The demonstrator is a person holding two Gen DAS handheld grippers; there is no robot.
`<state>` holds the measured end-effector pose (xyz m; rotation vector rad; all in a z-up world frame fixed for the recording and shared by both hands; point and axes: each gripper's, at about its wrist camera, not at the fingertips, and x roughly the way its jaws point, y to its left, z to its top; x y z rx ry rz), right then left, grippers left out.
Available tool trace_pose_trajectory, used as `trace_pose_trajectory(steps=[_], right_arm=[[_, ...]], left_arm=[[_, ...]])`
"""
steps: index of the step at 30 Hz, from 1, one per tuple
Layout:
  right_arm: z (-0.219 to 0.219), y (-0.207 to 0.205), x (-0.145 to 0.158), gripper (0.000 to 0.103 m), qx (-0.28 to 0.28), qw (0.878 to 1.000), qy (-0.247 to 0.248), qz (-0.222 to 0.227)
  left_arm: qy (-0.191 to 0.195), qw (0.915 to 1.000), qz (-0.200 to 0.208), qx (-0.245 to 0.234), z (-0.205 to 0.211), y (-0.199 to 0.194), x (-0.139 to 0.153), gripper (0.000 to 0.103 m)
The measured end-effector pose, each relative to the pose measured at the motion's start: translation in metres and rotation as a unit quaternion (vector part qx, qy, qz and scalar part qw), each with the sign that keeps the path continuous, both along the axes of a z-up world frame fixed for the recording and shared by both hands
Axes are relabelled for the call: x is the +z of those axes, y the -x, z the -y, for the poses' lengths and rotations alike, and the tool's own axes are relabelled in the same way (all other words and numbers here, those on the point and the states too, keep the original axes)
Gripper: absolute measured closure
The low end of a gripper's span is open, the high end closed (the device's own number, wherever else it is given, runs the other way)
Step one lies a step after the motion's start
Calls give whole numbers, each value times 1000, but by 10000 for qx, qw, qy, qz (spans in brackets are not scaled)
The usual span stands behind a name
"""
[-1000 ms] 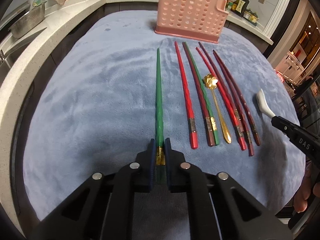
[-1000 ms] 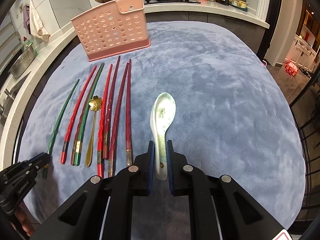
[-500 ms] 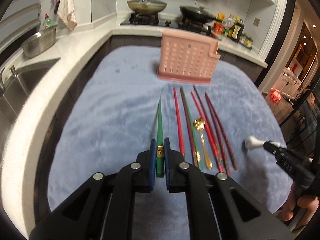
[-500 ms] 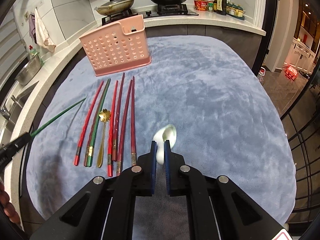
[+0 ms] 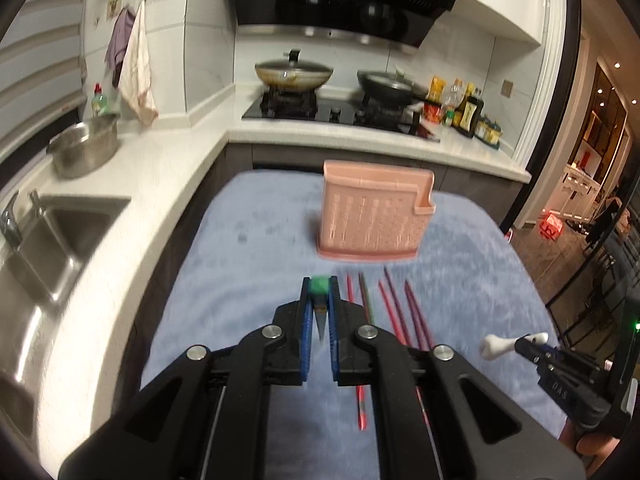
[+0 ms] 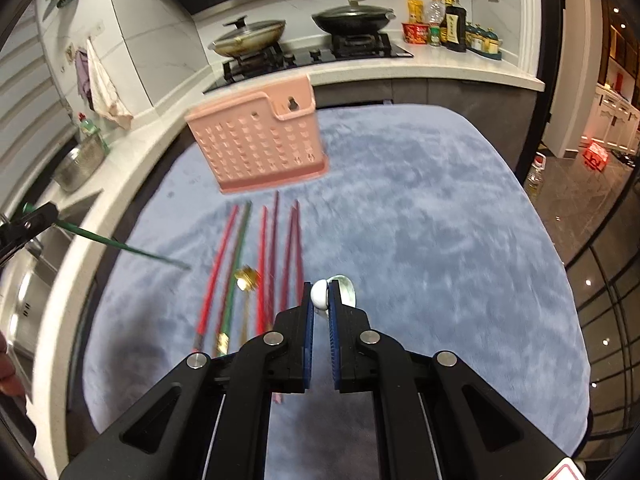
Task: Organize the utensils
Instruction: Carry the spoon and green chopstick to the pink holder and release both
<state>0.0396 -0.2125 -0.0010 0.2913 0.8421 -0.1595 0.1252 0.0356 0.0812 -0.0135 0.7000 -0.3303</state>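
My left gripper (image 5: 319, 292) is shut on a green chopstick (image 5: 319, 286), held in the air with its butt end toward the camera; from the right wrist view the chopstick (image 6: 120, 245) slants out over the mat's left side. My right gripper (image 6: 320, 296) is shut on the handle of a white ceramic spoon (image 6: 320, 294), lifted above the mat; the spoon (image 5: 496, 345) also shows at the right of the left wrist view. A pink perforated utensil holder (image 5: 374, 216) stands at the far end of the mat. Several red, dark red and green chopsticks (image 6: 262, 256) and a gold spoon (image 6: 247, 280) lie in a row before it.
A blue-grey fleece mat (image 6: 420, 220) covers the table. A white counter with a steel sink (image 5: 48, 248) and a metal bowl (image 5: 84, 148) runs along the left. A stove with two pans (image 5: 294, 74) and bottles (image 5: 464, 114) is behind.
Both grippers have risen and tilted up with their loads. The green chopstick now points down away from the camera, and the white spoon hangs handle-up over the mat.
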Motion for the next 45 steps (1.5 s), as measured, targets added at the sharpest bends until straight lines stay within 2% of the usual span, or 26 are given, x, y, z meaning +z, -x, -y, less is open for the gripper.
trace_pose_trajectory(steps=[6,12,18,21,24,33,36,38,39,40,42,45], right_arm=[[4,-43,37,96,168,9991,-80,389],[18,-98,73,96,164,9966,-292,748],[34,-170,87,96,162,9940,-648,864],[39,-198,80,96,118,9943,-733,766],[44,-221,63,96,102,9952,-802,548],[48,-250,23,96,53,9973,-727,97],[49,-250,23,91,17,9980,-616,170],[46,-247,29,83,-3,9989,-397,243],[45,-244,33,72,-7,9991,-319,293],[44,-240,37,69,-15,9990,-285,357],[43,-232,46,68,-14,9988,-210,452],[39,-209,62,68,29,9978,-63,660]], left_arm=[[127,9989,460,28,9,-35,51,97],[302,9933,1114,52,24,-68,115,97],[430,9887,1437,42,46,-110,149,97],[435,9883,1459,52,57,-134,150,97],[381,9904,1326,44,66,-156,138,97],[228,9968,771,16,80,-196,82,96],[197,9976,660,8,80,-199,68,96],[235,9978,624,-6,79,-198,64,95],[241,9977,638,21,78,-197,63,91],[251,9974,665,66,77,-194,64,77],[279,9963,778,220,71,-186,68,55],[235,9950,931,275,65,-170,73,52]])
